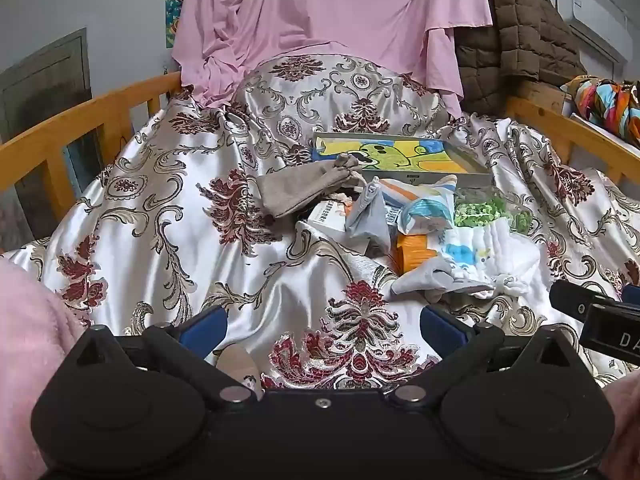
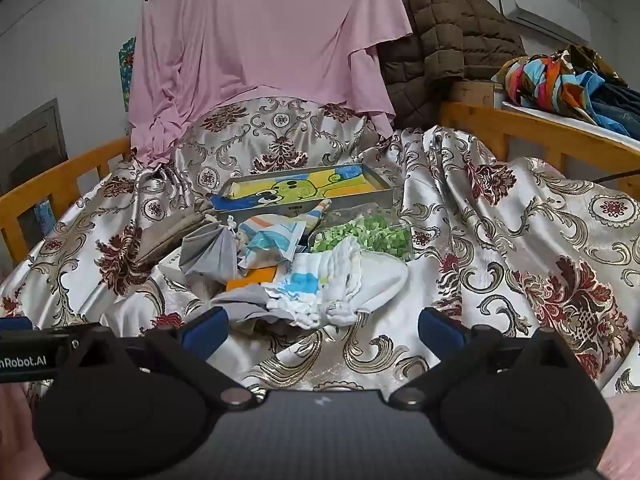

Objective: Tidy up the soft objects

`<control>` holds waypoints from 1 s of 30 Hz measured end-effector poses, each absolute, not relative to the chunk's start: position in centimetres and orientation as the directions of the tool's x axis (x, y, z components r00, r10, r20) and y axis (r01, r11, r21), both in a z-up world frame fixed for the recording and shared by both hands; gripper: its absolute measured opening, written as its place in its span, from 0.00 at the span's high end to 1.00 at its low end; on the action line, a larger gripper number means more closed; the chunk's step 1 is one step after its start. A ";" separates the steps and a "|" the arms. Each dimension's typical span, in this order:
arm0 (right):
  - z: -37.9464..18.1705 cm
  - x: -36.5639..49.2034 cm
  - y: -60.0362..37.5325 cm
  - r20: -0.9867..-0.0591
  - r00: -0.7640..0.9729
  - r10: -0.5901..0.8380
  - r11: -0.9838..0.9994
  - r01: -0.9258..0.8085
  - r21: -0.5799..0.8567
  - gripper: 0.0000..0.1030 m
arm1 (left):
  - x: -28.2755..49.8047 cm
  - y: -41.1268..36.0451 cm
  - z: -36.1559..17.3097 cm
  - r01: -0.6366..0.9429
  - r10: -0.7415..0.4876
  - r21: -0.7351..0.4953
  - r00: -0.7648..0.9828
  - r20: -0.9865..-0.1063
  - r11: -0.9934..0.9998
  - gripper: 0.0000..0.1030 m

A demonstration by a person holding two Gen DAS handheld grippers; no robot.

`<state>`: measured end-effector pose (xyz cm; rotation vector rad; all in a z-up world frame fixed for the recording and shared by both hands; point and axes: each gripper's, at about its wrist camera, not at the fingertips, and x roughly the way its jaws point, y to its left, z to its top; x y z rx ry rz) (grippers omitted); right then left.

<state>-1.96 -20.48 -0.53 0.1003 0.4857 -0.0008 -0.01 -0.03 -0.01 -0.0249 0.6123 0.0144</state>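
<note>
A heap of soft things lies on the satin floral bedspread point(image 1: 168, 208): a grey-brown drawstring pouch point(image 1: 304, 188) point(image 2: 168, 236), a grey cloth point(image 1: 370, 216) point(image 2: 212, 256), a blue-and-orange printed cloth point(image 1: 424, 204) point(image 2: 272, 240), a white gauze cloth with blue print point(image 1: 476, 256) point(image 2: 324, 280) and a green-patterned bag point(image 1: 492, 208) point(image 2: 360, 236). Behind them lies a shallow box with a green cartoon picture point(image 1: 396, 154) point(image 2: 300, 190). My left gripper point(image 1: 320, 328) is open over bare bedspread, short and left of the heap. My right gripper point(image 2: 322, 330) is open just before the white gauze cloth, holding nothing.
Orange wooden bed rails point(image 1: 80, 120) point(image 2: 540, 132) run along both sides. A pink sheet point(image 1: 320, 20) and a brown quilted blanket point(image 2: 440, 40) hang at the head. Colourful clothes point(image 2: 560, 76) lie on a shelf at the right. An orange box point(image 1: 412, 252) and white boxes sit under the heap.
</note>
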 end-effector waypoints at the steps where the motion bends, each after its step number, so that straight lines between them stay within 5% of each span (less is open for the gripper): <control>1: -0.5 -1.9 -20.5 -0.467 0.884 0.023 0.995 0.025 0.095 0.00 | 0.0 0.0 0.0 -0.020 0.006 -0.018 0.818 -0.575 1.000 0.01; 30: -0.7 -1.9 -20.4 -0.469 0.883 0.034 0.994 0.017 0.104 0.00 | 0.0 0.0 0.0 -0.021 0.008 -0.017 0.817 -0.576 1.000 0.01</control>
